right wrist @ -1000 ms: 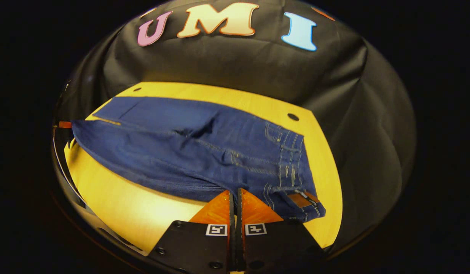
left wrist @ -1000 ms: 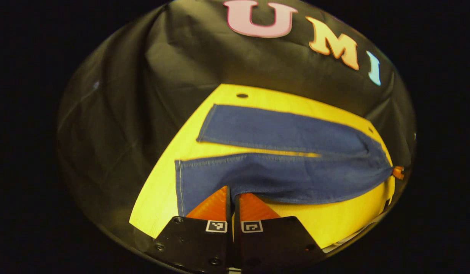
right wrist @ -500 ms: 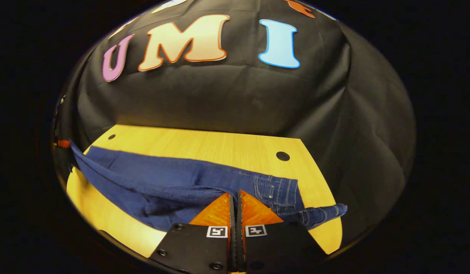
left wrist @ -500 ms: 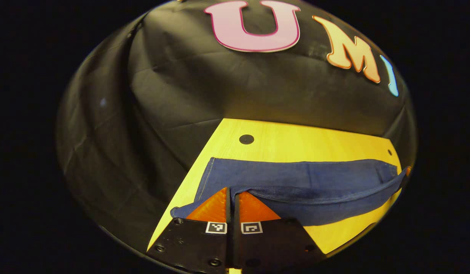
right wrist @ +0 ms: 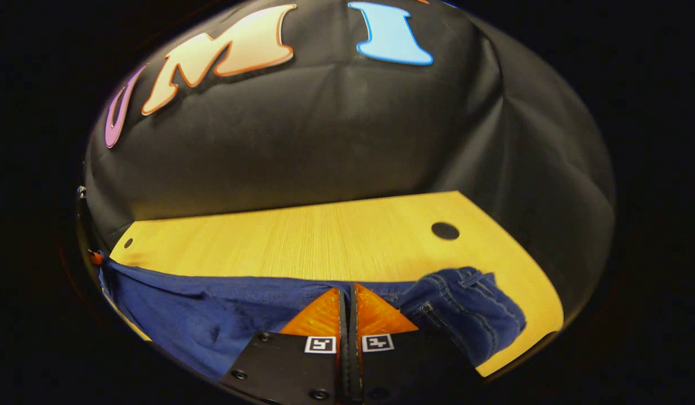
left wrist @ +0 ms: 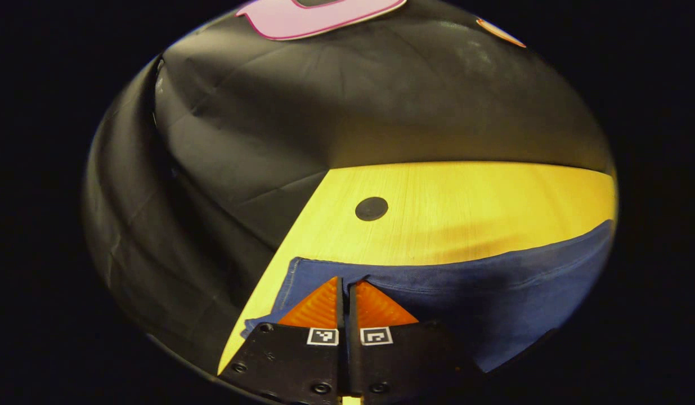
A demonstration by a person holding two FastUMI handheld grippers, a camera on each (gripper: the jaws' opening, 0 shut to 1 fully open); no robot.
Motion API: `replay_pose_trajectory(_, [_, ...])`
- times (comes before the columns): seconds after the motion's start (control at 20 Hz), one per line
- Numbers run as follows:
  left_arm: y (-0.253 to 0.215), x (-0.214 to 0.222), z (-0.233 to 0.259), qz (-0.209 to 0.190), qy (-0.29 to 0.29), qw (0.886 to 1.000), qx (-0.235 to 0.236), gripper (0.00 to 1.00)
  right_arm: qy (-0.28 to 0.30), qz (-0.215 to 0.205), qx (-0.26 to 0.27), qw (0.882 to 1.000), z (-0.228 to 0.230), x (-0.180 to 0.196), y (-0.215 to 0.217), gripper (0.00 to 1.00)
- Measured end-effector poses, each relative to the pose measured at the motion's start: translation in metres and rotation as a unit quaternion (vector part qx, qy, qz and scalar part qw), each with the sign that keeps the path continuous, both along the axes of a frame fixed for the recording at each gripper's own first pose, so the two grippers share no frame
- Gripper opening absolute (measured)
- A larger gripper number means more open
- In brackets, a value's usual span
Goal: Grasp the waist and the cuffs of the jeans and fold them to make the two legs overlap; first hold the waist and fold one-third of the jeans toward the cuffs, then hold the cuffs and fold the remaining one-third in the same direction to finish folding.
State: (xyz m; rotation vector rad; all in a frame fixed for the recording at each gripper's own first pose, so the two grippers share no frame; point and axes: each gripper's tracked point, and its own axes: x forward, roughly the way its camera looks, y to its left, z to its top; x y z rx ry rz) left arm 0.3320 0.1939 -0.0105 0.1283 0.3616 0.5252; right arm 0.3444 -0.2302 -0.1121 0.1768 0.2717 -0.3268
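Ahead of me the desk (left wrist: 465, 202) runs bare and pale to the black booth wall (right wrist: 336, 146), with a round dark hole (left wrist: 371, 208) near its far corner. The jeans (right wrist: 212, 309) hang in a dark blue band across its near side, bunched at the waist (right wrist: 465, 304). My left tongs (left wrist: 342, 292) pinch the cuff end (left wrist: 302, 275); my right tongs (right wrist: 347, 301) pinch denim beside the waist.

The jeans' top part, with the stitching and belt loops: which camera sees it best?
The right gripper view. There the waist end of the jeans bunches up beside the right gripper, its seams and stitching plain. The left gripper view shows the other end: the cuff hem by the left gripper, and smooth blue cloth.
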Motion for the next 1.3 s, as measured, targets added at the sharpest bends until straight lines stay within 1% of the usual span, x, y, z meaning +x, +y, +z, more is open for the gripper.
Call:
replay_pose_trajectory(0.05, [0.0, 0.003, -0.004, 0.007, -0.005, 1.0, -0.006, 0.04, 0.001, 0.002, 0.01, 1.0, -0.003, 0.005, -0.001, 0.02])
replay_pose_trajectory(0.1, [-0.003, 0.003, -0.009, 0.013, -0.007, 1.0, -0.015, 0.08, 0.004, 0.003, 0.02, 1.0, -0.006, 0.006, -0.002, 0.06])
replay_pose_trajectory(0.2, [-0.017, -0.002, -0.01, 0.009, -0.015, 0.999, -0.042, 0.54, 0.013, 0.01, 0.045, 0.999, -0.012, 0.004, 0.0, 0.09])
replay_pose_trajectory(0.25, [-0.015, -0.003, -0.009, 0.016, -0.022, 0.999, -0.044, 0.77, 0.014, 0.026, 0.07, 0.997, -0.013, -0.002, 0.007, 0.39])
replay_pose_trajectory(0.3, [-0.021, -0.007, 0.001, 0.015, -0.039, 0.998, -0.046, 1.0, 0.01, 0.032, 0.088, 0.996, -0.012, -0.002, 0.012, 0.7])
replay_pose_trajectory(0.35, [-0.027, -0.01, 0.01, 0.007, -0.059, 0.997, -0.051, 0.96, 0.006, 0.029, 0.087, 0.996, -0.005, -0.007, 0.007, 1.0])
replay_pose_trajectory(0.45, [-0.046, -0.023, 0.028, -0.015, -0.09, 0.994, -0.057, 0.96, -0.005, 0.023, 0.082, 0.996, 0.01, -0.023, -0.006, 0.98])
replay_pose_trajectory(0.5, [-0.054, -0.032, 0.036, -0.023, -0.1, 0.993, -0.058, 0.96, -0.012, 0.017, 0.083, 0.996, 0.019, -0.034, -0.016, 0.94])
replay_pose_trajectory(0.55, [-0.06, -0.041, 0.04, -0.03, -0.109, 0.992, -0.058, 0.96, -0.016, 0.008, 0.085, 0.996, 0.025, -0.045, -0.029, 0.94])
replay_pose_trajectory(0.6, [-0.068, -0.049, 0.043, -0.037, -0.116, 0.991, -0.061, 0.96, -0.019, -0.004, 0.086, 0.996, 0.029, -0.058, -0.044, 0.98])
replay_pose_trajectory(0.65, [-0.077, -0.058, 0.044, -0.045, -0.119, 0.99, -0.065, 0.96, -0.018, -0.011, 0.09, 0.996, 0.031, -0.071, -0.06, 0.94])
replay_pose_trajectory(0.7, [-0.087, -0.068, 0.044, -0.048, -0.119, 0.989, -0.069, 0.96, -0.014, -0.014, 0.095, 0.995, 0.029, -0.082, -0.073, 0.98])
replay_pose_trajectory(0.75, [-0.093, -0.079, 0.042, -0.051, -0.121, 0.989, -0.072, 0.96, -0.004, -0.021, 0.099, 0.995, 0.022, -0.093, -0.087, 0.94])
replay_pose_trajectory(0.85, [-0.109, -0.096, 0.037, -0.06, -0.122, 0.988, -0.074, 0.96, 0.012, -0.041, 0.099, 0.994, 0.008, -0.118, -0.119, 0.94])
replay_pose_trajectory(0.9, [-0.116, -0.103, 0.031, -0.063, -0.118, 0.988, -0.073, 0.96, 0.014, -0.05, 0.103, 0.993, 0.002, -0.127, -0.131, 0.98])
replay_pose_trajectory(1.0, [-0.127, -0.115, 0.022, -0.071, -0.104, 0.99, -0.067, 0.96, 0.019, -0.063, 0.117, 0.991, -0.01, -0.136, -0.155, 0.98])
replay_pose_trajectory(1.1, [-0.134, -0.126, 0.019, -0.074, -0.099, 0.991, -0.055, 0.96, 0.037, -0.055, 0.138, 0.988, -0.03, -0.136, -0.165, 0.98])
replay_pose_trajectory(1.15, [-0.138, -0.13, 0.018, -0.076, -0.098, 0.991, -0.054, 0.96, 0.045, -0.046, 0.149, 0.987, -0.039, -0.136, -0.163, 0.98])
replay_pose_trajectory(1.2, [-0.14, -0.133, 0.016, -0.077, -0.098, 0.991, -0.055, 0.96, 0.053, -0.04, 0.155, 0.986, -0.045, -0.136, -0.162, 0.94])
replay_pose_trajectory(1.25, [-0.142, -0.136, 0.016, -0.077, -0.097, 0.991, -0.055, 0.96, 0.055, -0.036, 0.157, 0.985, -0.049, -0.138, -0.16, 0.98])
replay_pose_trajectory(1.3, [-0.144, -0.138, 0.017, -0.076, -0.096, 0.991, -0.053, 0.96, 0.057, -0.032, 0.159, 0.985, -0.052, -0.136, -0.16, 0.94])
